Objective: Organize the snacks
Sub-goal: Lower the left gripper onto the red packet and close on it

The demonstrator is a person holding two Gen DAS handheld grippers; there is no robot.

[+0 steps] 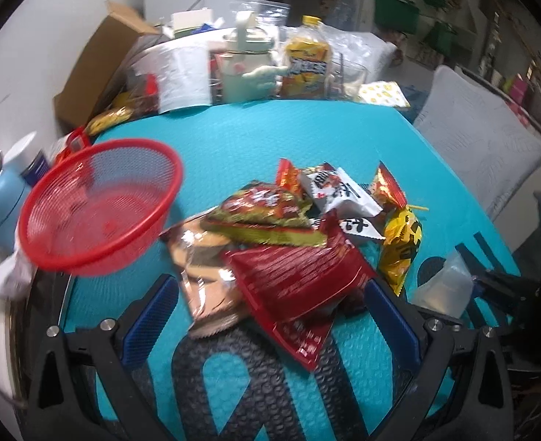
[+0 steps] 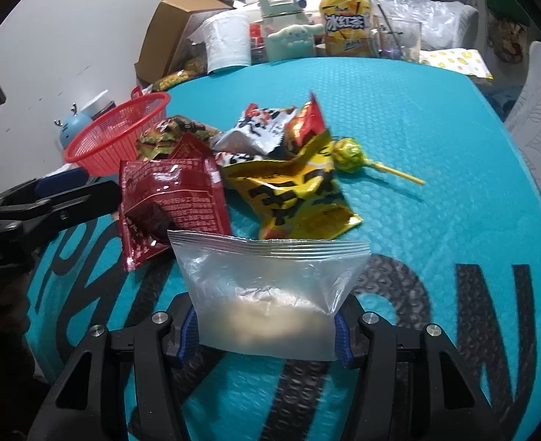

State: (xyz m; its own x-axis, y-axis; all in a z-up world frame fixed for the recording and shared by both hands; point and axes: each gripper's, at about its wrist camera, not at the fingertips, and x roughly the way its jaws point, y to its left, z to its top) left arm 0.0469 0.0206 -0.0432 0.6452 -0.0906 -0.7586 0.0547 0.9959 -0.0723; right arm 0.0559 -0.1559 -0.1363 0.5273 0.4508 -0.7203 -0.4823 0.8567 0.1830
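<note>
A pile of snack packets lies on the teal mat: a red packet, a clear-brown packet, a green-red packet, a white packet and a yellow packet. My left gripper is open, its fingers either side of the red packet's near end. A red mesh basket sits at the left. My right gripper is shut on a clear zip bag holding pale contents, in front of the pile. A lollipop lies right of the yellow packet.
The table's back holds a cardboard box, a paper roll, a pale green kettle, a yellow drink bottle and a glass. A blue round gadget stands beside the basket. A grey cushioned chair is at the right.
</note>
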